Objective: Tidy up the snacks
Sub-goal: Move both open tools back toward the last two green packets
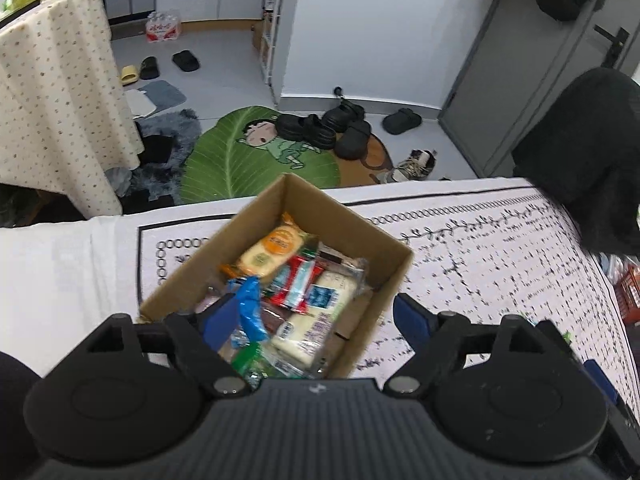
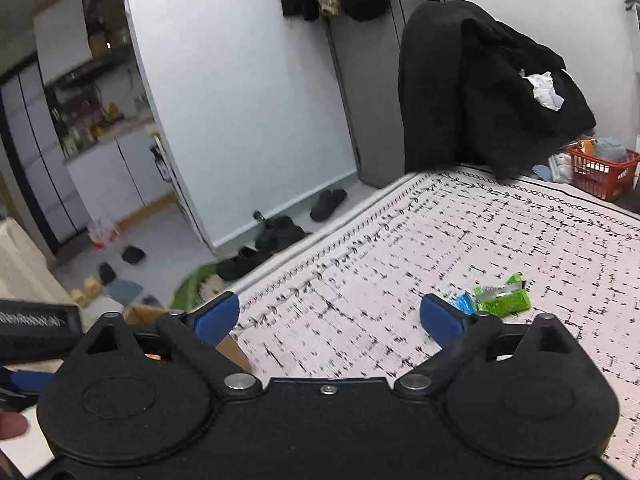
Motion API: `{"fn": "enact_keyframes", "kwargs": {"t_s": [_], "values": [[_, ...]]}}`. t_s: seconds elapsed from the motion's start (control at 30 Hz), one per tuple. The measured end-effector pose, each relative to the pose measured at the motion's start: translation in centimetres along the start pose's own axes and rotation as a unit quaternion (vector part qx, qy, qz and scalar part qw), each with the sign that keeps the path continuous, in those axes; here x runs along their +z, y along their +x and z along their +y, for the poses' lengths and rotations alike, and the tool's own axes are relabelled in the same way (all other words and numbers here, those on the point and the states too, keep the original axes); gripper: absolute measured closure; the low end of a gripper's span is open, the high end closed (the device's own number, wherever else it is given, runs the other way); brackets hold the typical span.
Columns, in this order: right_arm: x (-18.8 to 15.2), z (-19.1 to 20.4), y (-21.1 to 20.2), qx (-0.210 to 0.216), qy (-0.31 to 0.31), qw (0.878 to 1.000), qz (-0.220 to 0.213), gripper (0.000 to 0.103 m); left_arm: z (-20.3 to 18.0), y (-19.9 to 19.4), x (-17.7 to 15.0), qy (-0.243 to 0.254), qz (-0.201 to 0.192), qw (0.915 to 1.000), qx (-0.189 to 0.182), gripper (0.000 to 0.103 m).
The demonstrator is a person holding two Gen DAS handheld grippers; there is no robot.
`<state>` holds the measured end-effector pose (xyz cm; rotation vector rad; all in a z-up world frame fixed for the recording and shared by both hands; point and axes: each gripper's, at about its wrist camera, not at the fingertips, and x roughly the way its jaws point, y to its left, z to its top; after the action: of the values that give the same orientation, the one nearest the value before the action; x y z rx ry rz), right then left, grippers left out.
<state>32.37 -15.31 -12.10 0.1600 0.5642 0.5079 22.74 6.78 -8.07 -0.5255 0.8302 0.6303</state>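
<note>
With jaws apart and empty, the right gripper (image 2: 330, 316) was nearer the green snack packet (image 2: 502, 295), lying crosswise at right of frame; the left gripper (image 1: 310, 320), also apart, hung over the cardboard box (image 1: 384, 236).

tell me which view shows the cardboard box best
The left wrist view. The cardboard box sits open in mid-frame on the patterned cloth, its snack packets visible inside. The right wrist view catches only a corner of it at the lower left, behind that gripper's fingers.
</note>
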Motion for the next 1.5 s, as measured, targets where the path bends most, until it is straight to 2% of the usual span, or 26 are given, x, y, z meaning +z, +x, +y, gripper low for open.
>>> {"fn": "enact_keyframes", "kwargs": {"t_s": [0.1,0.13,0.27,0.43,0.53,0.57,0.9,1.2,1.37,1.5], "values": [[0.4,-1.1,-0.5,-0.012,0.010,1.000,-0.020,0.000,-1.2,-0.1,-0.2,0.015,-0.004,0.9998,-0.014,0.020],[0.5,-1.4,-0.4,-0.012,0.013,1.000,-0.019,0.000,-1.6,-0.1,-0.3,0.020,-0.006,0.9996,-0.017,0.020],[0.5,-3.1,-0.2,-0.003,0.030,1.000,-0.007,0.000,-3.0,-0.5,-0.5,0.028,-0.019,0.9989,-0.033,0.006],[0.7,-5.3,-0.2,0.013,0.054,0.998,0.003,0.000,-4.6,-0.1,-0.7,0.040,-0.016,0.9980,-0.046,0.003],[0.9,-6.4,-0.1,-0.044,0.069,0.997,0.004,0.000,-5.4,0.3,-0.9,0.043,-0.014,0.9975,-0.055,0.002],[0.9,-6.9,-0.1,-0.048,0.070,0.996,0.001,0.000,-5.6,0.5,-1.0,0.045,-0.015,0.9972,-0.057,0.000],[0.7,-10.8,1.0,-0.060,0.089,0.994,0.018,0.000,-9.3,2.3,-1.6,0.072,-0.016,0.9932,-0.090,0.000],[0.5,-15.7,2.8,-0.083,0.134,0.987,0.039,0.000,-12.5,5.8,-2.6,0.094,0.011,0.9897,-0.107,0.000],[0.4,-17.8,3.8,-0.091,0.150,0.983,0.049,0.006,-14.6,7.7,-3.3,0.106,0.024,0.9868,-0.120,0.000],[0.3,-18.9,5.0,-0.088,0.159,0.982,0.061,0.017,-16.3,9.2,-3.8,0.111,0.033,0.9828,-0.144,0.001]]}}
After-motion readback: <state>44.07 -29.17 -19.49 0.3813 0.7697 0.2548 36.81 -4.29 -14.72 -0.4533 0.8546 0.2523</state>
